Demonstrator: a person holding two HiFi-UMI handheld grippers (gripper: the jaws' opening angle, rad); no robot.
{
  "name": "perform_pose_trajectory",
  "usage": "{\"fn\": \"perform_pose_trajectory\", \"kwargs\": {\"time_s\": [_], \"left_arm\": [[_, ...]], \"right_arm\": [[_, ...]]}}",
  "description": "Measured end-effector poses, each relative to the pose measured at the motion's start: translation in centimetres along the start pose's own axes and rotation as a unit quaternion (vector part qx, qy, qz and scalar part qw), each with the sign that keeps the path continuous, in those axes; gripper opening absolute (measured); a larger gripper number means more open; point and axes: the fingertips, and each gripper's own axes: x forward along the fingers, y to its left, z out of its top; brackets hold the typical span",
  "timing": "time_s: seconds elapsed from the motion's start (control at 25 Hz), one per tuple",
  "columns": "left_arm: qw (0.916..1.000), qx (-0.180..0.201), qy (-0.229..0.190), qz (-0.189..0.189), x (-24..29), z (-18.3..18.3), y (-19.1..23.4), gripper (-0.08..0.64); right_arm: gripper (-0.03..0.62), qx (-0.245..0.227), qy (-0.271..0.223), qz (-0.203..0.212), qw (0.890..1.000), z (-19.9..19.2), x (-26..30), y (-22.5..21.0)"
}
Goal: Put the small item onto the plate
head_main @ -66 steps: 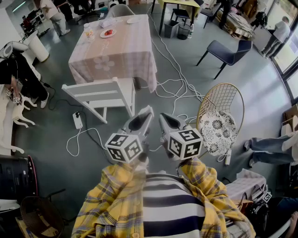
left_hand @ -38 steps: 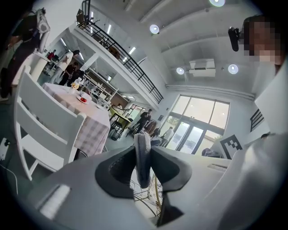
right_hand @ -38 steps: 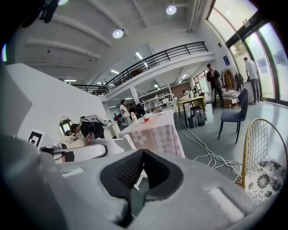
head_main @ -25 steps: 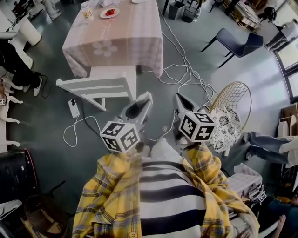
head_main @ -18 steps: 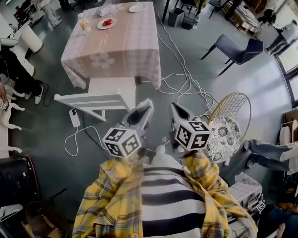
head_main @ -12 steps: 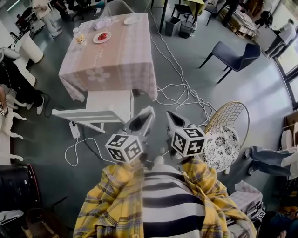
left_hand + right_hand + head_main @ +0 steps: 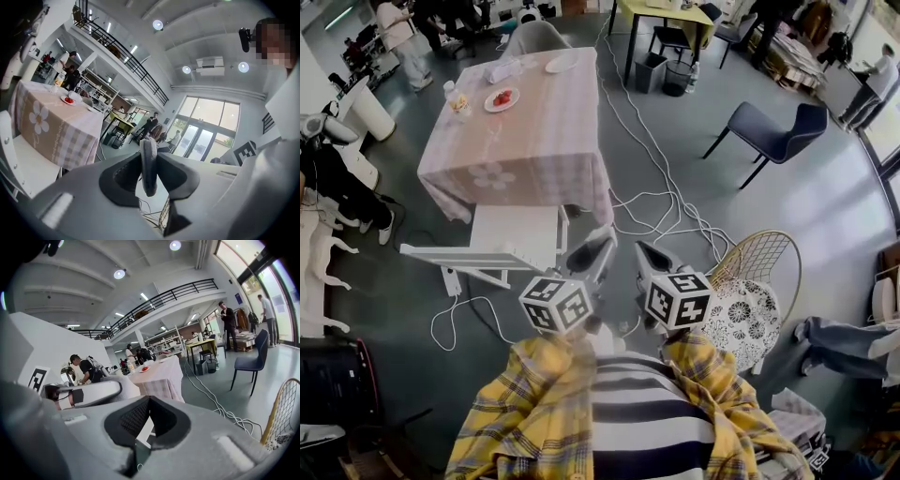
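Observation:
A table with a checked cloth [image 7: 525, 141] stands ahead of me. At its far left end is a plate [image 7: 502, 98] with red pieces on it, which also shows as the plate [image 7: 69, 100] and the plate [image 7: 144, 368]. I hold both grippers side by side in front of my chest, well short of the table. My left gripper [image 7: 598, 246] is shut on a thin grey small item [image 7: 149, 173] that stands edge-on between its jaws. My right gripper [image 7: 645, 251] has its jaws together with nothing in them; the same right gripper [image 7: 147, 401] points at the table.
A white chair [image 7: 502, 246] stands between me and the table. White cables [image 7: 656, 202] trail over the floor. A gold wire chair [image 7: 750, 281] is at my right and a dark chair [image 7: 773, 131] farther off. A second white plate [image 7: 561, 63] and a cup [image 7: 455, 98] are on the table. People stand around the room.
The head view has tilted up, so the table sits lower in the picture and more of the room shows. Both grippers stay together in front of my chest, jaws unchanged.

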Motion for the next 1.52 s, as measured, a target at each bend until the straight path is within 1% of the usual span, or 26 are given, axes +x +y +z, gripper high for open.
{"fn": "perform_pose_trajectory", "kwargs": {"time_s": [0.16, 0.28, 0.56, 0.8, 0.96, 1.04, 1.24, 1.4, 1.52], "left_arm": [[1.0000, 0.000, -0.001, -0.003, 2.2, 1.1, 1.0, 0.091], [0.9999, -0.007, 0.001, -0.007, 4.2, 1.6, 1.8, 0.091], [0.9998, -0.013, -0.001, -0.016, 8.8, 4.1, 4.7, 0.091], [0.9997, -0.017, -0.008, -0.014, 11.3, 7.3, 8.4, 0.091], [0.9996, -0.025, -0.005, -0.014, 11.7, 8.2, 10.4, 0.091], [0.9996, -0.027, -0.006, -0.011, 11.8, 8.7, 11.3, 0.091], [0.9988, -0.048, -0.015, 0.004, 12.5, 9.9, 13.5, 0.091], [0.9979, -0.061, -0.021, 0.013, 13.7, 10.6, 14.9, 0.091], [0.9980, -0.058, -0.022, 0.016, 15.4, 11.0, 15.8, 0.091]], "right_arm": [[0.002, -0.002, -0.001, -0.003, 1.000, 1.3, 1.4, -1.1], [0.002, -0.007, 0.006, -0.010, 1.000, 2.0, 2.9, -2.2], [0.002, -0.017, 0.008, -0.011, 1.000, 5.1, 7.7, -3.9], [0.002, -0.026, 0.016, -0.007, 1.000, 7.5, 12.6, -3.9], [0.002, -0.027, 0.024, -0.012, 0.999, 8.2, 14.9, -3.6], [0.002, -0.028, 0.024, -0.015, 0.999, 8.7, 15.9, -3.5], [0.002, -0.030, 0.035, -0.016, 0.999, 9.8, 18.1, -3.7], [0.002, -0.031, 0.034, -0.016, 0.999, 11.0, 20.0, -4.4], [0.002, -0.028, 0.030, -0.013, 0.999, 11.9, 21.6, -5.5]]}}
